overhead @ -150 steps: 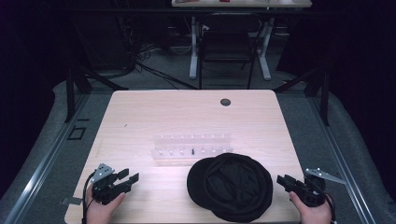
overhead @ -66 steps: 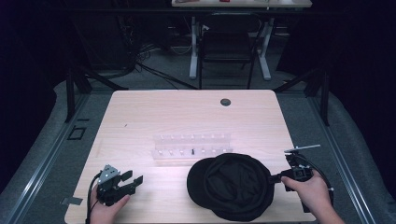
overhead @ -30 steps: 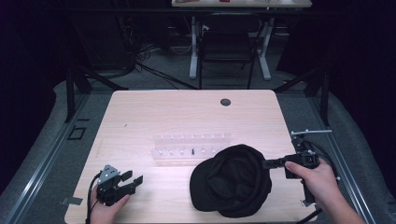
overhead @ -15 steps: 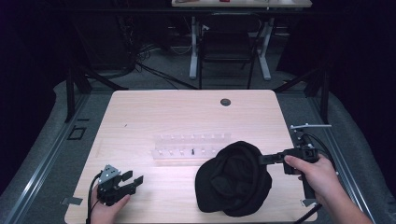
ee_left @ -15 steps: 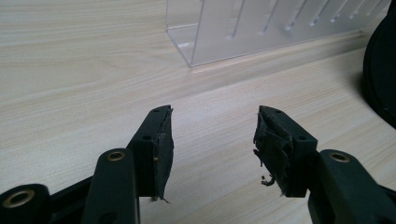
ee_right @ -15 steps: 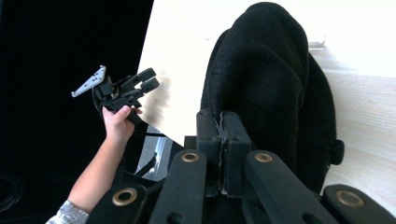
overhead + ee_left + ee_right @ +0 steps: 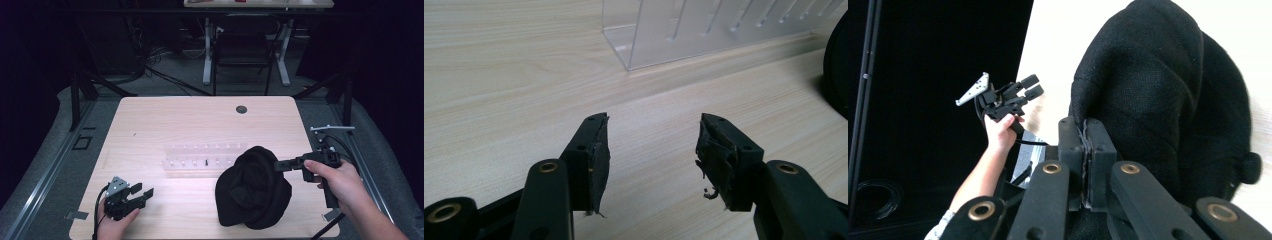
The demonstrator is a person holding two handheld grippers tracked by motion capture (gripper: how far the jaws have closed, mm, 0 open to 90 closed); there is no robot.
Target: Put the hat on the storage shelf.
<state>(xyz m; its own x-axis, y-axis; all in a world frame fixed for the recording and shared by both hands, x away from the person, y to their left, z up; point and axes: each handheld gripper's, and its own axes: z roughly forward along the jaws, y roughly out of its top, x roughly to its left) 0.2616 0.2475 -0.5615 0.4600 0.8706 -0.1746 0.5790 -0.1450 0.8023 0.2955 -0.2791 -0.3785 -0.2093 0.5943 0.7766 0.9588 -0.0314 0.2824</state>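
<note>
A black knitted hat (image 7: pixel 252 187) lies at the front right of the wooden table (image 7: pixel 165 125), its right edge lifted off the surface. My right gripper (image 7: pixel 276 165) is shut on that edge, and in the right gripper view the hat (image 7: pixel 1158 95) hangs bunched from the closed right gripper (image 7: pixel 1085 131). My left gripper (image 7: pixel 145 194) rests at the front left of the table, open, with bare wood between its fingertips (image 7: pixel 596 135). The hat's rim (image 7: pixel 836 75) shows at the right edge of the left gripper view.
A clear plastic rack (image 7: pixel 205 158) with slots stands mid-table, just behind the hat, also seen ahead of the left gripper as the rack (image 7: pixel 704 30). A dark round grommet (image 7: pixel 241 109) sits near the far edge. Chairs and desk legs stand beyond the table.
My right gripper reached the hat's right edge, closed on it and has been lifting it up and leftward, folding the hat. The left gripper has stayed put.
</note>
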